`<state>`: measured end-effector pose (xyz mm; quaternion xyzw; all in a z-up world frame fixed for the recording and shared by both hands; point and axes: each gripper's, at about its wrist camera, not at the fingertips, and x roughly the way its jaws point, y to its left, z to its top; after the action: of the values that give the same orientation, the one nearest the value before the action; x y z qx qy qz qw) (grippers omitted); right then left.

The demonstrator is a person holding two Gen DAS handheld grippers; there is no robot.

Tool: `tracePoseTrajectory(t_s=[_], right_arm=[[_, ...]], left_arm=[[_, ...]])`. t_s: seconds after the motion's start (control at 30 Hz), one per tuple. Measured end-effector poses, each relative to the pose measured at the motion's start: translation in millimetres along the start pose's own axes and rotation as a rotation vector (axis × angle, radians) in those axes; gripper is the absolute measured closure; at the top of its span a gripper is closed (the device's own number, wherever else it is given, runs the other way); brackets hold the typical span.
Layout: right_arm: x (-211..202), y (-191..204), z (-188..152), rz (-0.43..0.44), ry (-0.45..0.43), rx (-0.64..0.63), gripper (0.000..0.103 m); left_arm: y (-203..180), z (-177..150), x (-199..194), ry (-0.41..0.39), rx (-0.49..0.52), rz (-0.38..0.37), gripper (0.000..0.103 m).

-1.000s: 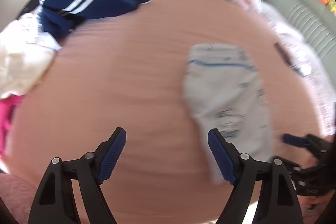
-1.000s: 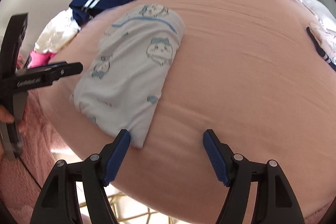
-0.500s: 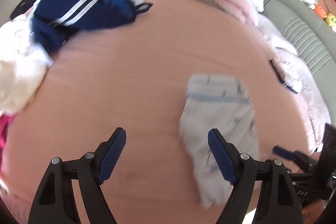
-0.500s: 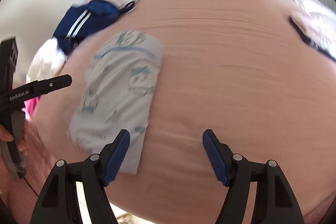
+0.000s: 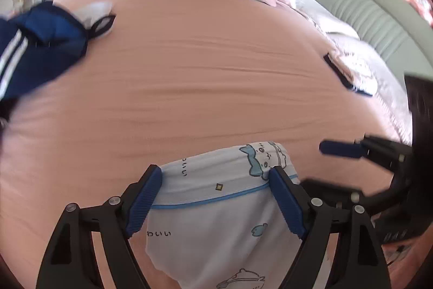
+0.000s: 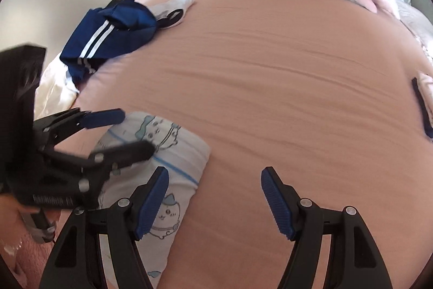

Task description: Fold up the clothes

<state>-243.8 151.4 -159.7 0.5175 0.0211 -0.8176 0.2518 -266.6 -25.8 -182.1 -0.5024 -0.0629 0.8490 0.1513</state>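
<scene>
The folded cloth (image 5: 216, 221) is white with blue cartoon animals. Behind it, the bed sheet (image 5: 203, 77) is pink; the jacket (image 6: 108, 39) is dark blue, white-striped.

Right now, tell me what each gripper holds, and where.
Nothing is held. The left gripper straddles the white cartoon-print garment, fingers open; the right gripper is empty.

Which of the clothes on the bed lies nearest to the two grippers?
The white cartoon-print garment, lying folded directly below them; the navy striped garment lies far off.
</scene>
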Motion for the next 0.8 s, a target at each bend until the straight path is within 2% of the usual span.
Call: tracePoseTrajectory(t_s=[0.03, 0.1, 0.17, 0.2, 0.3, 0.37, 0.43, 0.47, 0.57, 0.6, 0.67, 0.8], right_arm=[[0.5, -0.3, -7.5, 0.022, 0.009, 0.012, 0.032], [1.3, -0.7, -22.7, 0.06, 0.024, 0.032, 0.032], [0.5, 0.4, -39.9, 0.056, 0.025, 0.03, 0.032], [0.0, 1.9, -47.1, 0.051, 0.03, 0.022, 0.032], [-4.6, 3.6, -54.2, 0.048, 0.066, -0.006, 0.032], [-6.9, -1.1, -61.3, 0.067, 0.067, 0.022, 0.032], [-9.5, 1.1, -67.8, 0.059, 0.065, 0.008, 0.032], [-10.3, 3.3, -70.3, 0.053, 0.066, -0.003, 0.032], [-10.9, 6.0, -74.3, 0.042, 0.066, -0.01, 0.032], [-10.3, 5.6, -74.7, 0.043, 0.062, -0.005, 0.032], [-8.8, 4.9, -75.7, 0.038, 0.063, -0.007, 0.032], [-10.4, 4.0, -74.9, 0.032, 0.05, -0.006, 0.032]], left_arm=[[2.7, 0.9, 2.4, 0.003, -0.01, -0.005, 0.021], [3.7, 5.5, 6.5, 0.006, 0.007, 0.031, 0.015], [2.5, 7.1, 14.7, 0.021, 0.03, 0.074, 0.002], [4.2, 8.2, 18.1, 0.028, 0.016, 0.072, 0.001], [8.6, 11.7, 19.1, 0.024, -0.029, 0.063, 0.001], [5.2, 14.6, 14.3, 0.002, -0.032, 0.05, 0.01], [-8.7, 16.1, 4.6, -0.025, 0.015, -0.024, 0.016], [-20.2, 16.2, 2.5, -0.024, 0.061, -0.047, 0.016], [-51.1, 10.2, 13.2, 0.025, 0.22, 0.013, 0.016], [-53.1, 8.8, 17.9, 0.033, 0.232, 0.029, 0.016], [-46.2, 10.1, 25.1, 0.031, 0.198, 0.048, 0.014], [-21.3, 14.5, 13.0, -0.036, 0.013, 0.108, 0.016]])
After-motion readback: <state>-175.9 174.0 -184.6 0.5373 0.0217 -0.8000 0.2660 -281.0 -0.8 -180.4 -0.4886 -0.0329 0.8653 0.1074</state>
